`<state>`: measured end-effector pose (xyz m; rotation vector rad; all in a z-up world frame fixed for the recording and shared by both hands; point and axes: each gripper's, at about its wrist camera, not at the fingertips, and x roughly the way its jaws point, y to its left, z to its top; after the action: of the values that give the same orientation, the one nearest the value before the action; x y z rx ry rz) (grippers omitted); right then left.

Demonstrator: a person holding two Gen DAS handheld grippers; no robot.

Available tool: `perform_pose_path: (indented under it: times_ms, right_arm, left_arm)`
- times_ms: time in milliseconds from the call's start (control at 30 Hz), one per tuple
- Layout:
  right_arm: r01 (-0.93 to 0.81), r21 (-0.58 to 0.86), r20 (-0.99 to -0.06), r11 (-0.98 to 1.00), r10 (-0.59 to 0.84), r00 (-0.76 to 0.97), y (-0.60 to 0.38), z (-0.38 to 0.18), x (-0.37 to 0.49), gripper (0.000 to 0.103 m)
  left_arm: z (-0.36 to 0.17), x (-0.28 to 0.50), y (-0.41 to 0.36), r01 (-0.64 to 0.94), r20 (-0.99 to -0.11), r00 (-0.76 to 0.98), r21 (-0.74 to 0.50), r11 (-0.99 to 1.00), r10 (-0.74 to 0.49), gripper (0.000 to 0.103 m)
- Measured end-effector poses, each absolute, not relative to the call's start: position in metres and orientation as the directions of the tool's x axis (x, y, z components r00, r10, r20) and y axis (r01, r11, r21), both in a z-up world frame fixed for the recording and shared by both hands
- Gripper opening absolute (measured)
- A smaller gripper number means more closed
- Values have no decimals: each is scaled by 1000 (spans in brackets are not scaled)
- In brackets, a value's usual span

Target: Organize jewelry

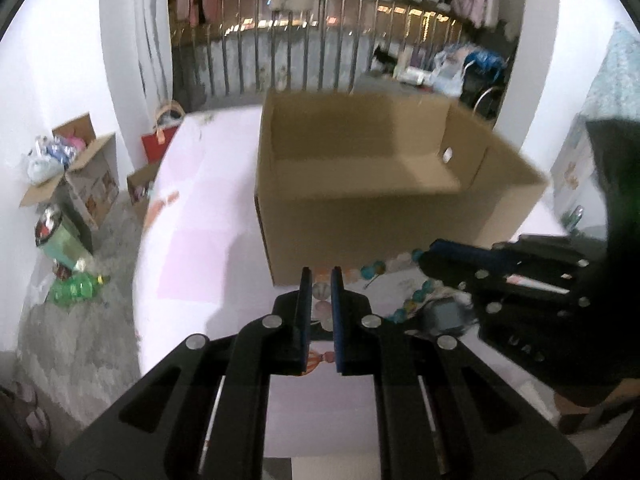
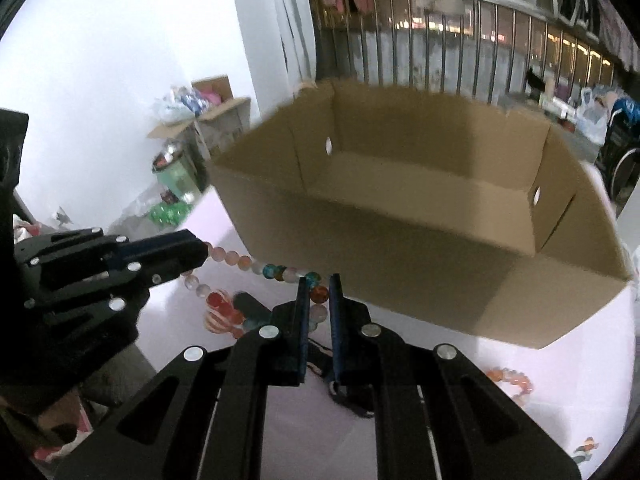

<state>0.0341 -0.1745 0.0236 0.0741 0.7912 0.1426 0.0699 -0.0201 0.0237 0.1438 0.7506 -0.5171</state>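
A necklace of large pastel, teal and orange beads [image 1: 376,270] hangs stretched between my two grippers, just in front of an open cardboard box [image 1: 360,220]. My left gripper [image 1: 321,276] is shut on pale beads at one end. In the right wrist view, my right gripper [image 2: 319,280] is shut on an orange bead of the same necklace [image 2: 256,264], and the left gripper [image 2: 202,250] holds the other end at the left. The necklace's lower loop, with a red-and-white bead [image 2: 218,312], dangles below. The right gripper [image 1: 426,258] shows at the right of the left wrist view.
The box [image 2: 400,260] stands on a pale pink table [image 1: 192,240], its inside bare. A pink bead bracelet [image 2: 512,380] lies on the table at the right. Cartons and bags [image 1: 72,168] crowd the floor at the left. A metal railing [image 1: 300,64] runs behind.
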Motion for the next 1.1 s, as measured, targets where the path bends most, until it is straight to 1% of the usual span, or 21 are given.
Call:
perform_pose_path:
  times_ms: [200,333,400,433,533,600,667,767,833,967,1100]
  right_arm:
    - [-128,120,-612,984,175,771,-177,73,22,10]
    - [-142,121,-585,982,186,790,-191,98,48,10]
    - [-138,145,-603,980,198,773,-202,105,73,10]
    - [-134,171,-626,976,213,750,-211,105,91,10]
    - [-130,229,-673,965,254,695,-223,105,128,10]
    - [-120,256,-713,959,271,646,-231,98,157,10]
    - [-110,274,-752,955,285,595,-236,88,183,10]
    - [-82,307,-801,948,304,516,-243,68,219,10]
    - [-60,323,-823,945,311,476,-246,55,236,10]
    - [-23,339,-843,941,314,437,-250,33,267,10]
    - [14,359,-844,933,319,431,-255,15,289,11]
  left_arm:
    - [85,64,-21,558,-578,650,-78,826,-493,8]
    - [109,86,-34,585,-548,655,-68,808,-520,8]
    - [115,107,-44,591,-559,642,-75,803,-525,8]
    - [115,118,-48,593,-568,632,-83,801,-527,8]
    - [107,158,-66,578,-623,609,-76,812,-492,8]
    - [99,180,-76,581,-649,593,-66,811,-477,8]
    - [85,206,-88,582,-696,551,-76,810,-461,8]
    - [66,236,-105,573,-747,531,-29,819,-399,8]
    - [56,252,-115,577,-771,509,-24,816,-382,8]
    - [44,274,-126,567,-798,505,20,824,-328,9]
    - [43,283,-124,540,-788,533,34,841,-310,9]
